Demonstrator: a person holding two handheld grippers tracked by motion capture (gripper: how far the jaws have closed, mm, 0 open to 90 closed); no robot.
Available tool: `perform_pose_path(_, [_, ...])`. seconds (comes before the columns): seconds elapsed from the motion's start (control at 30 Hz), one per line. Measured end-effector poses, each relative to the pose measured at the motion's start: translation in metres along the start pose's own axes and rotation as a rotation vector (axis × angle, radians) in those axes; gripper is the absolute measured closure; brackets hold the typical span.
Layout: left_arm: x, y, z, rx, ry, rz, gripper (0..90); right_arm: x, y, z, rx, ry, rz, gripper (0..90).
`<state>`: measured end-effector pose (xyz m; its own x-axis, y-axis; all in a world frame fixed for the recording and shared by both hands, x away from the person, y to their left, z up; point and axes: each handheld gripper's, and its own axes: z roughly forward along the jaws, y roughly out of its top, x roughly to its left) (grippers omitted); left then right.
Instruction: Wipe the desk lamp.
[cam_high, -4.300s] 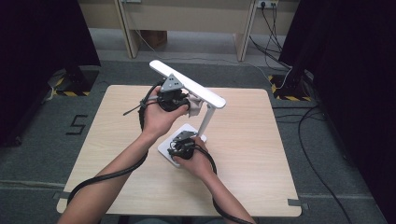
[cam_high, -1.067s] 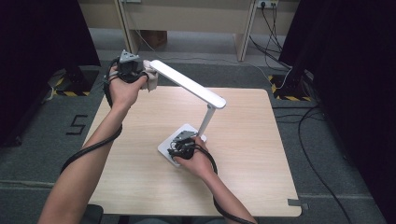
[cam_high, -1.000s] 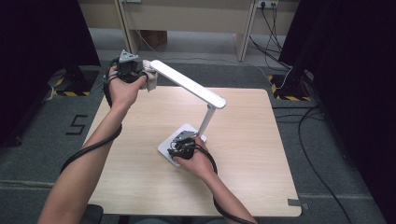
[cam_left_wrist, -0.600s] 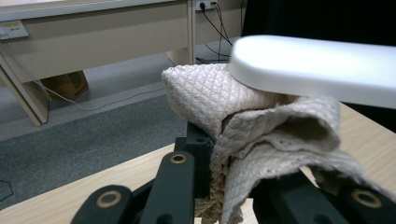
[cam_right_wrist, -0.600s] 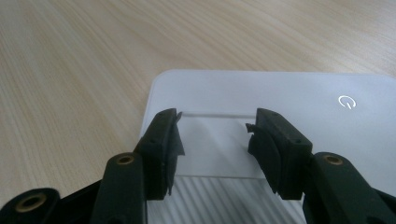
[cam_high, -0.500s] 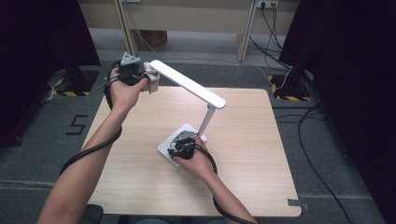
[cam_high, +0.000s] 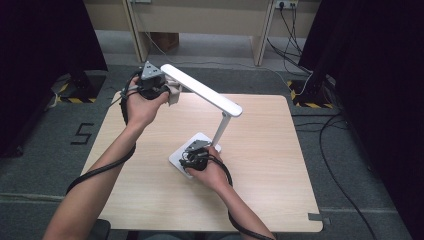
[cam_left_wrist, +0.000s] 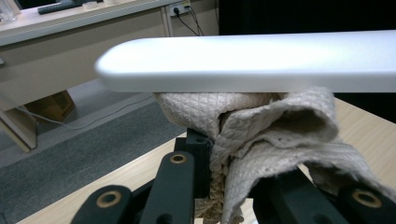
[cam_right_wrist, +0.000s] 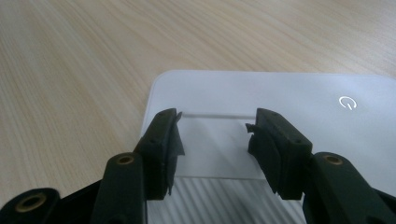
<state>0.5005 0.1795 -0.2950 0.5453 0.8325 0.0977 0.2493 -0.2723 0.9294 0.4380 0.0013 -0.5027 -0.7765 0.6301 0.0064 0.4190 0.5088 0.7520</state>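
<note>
white desk lamp (cam_high: 210, 125) stands mid-desk (cam_high: 280, 200), its flat base (cam_high: 176, 159) nearer the person. thin stem rises from the base's far edge, tilted slightly right in the high view. long flat head (cam_high: 200, 90) runs diagonally: free end up-left past the far left desk edge, joint end lower right atop the stem.

left claw (cam_high: 167, 92) is closed tight on a beige cloth (cam_left_wrist: 261, 130), pressed against the underside of the head's free end (cam_left_wrist: 243, 63).

right claw (cam_right_wrist: 212, 133) rests on the base, jaws apart with nothing between them, the power symbol (cam_right_wrist: 346, 102) off to one side.
</note>
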Motion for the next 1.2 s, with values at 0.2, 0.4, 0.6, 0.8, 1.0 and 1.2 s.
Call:
perform_pose_path(0.2, [-0.014, 0.0, -0.002, -0.005, -0.04, 0.015, 80.6, 0.0, 0.0, 0.0, -0.001, 0.002, -0.001, 50.5])
perform_pose_path(0.4, [-0.03, 0.0, -0.002, -0.005, -0.096, 0.004, 80.6, 0.0, 0.0, 0.0, 0.005, 0.005, -0.001, 50.6])
perform_pose_path(0.6, [-0.048, 0.001, -0.002, -0.012, -0.14, 0.027, 80.6, 0.0, 0.0, 0.0, 0.002, 0.005, -0.004, 50.6])
perform_pose_path(0.8, [-0.065, 0.002, -0.002, -0.018, -0.187, 0.052, 80.5, 0.0, 0.0, 0.0, -0.001, 0.005, -0.002, 50.5])
perform_pose_path(1.0, [-0.08, 0.003, -0.002, -0.025, -0.251, 0.074, 80.3, 0.0, 0.0, 0.001, -0.005, 0.005, -0.001, 50.6])
perform_pose_path(1.2, [-0.09, 0.003, 0.001, -0.038, -0.292, 0.082, 80.1, 0.001, 0.0, 0.002, -0.012, 0.005, -0.002, 50.5])
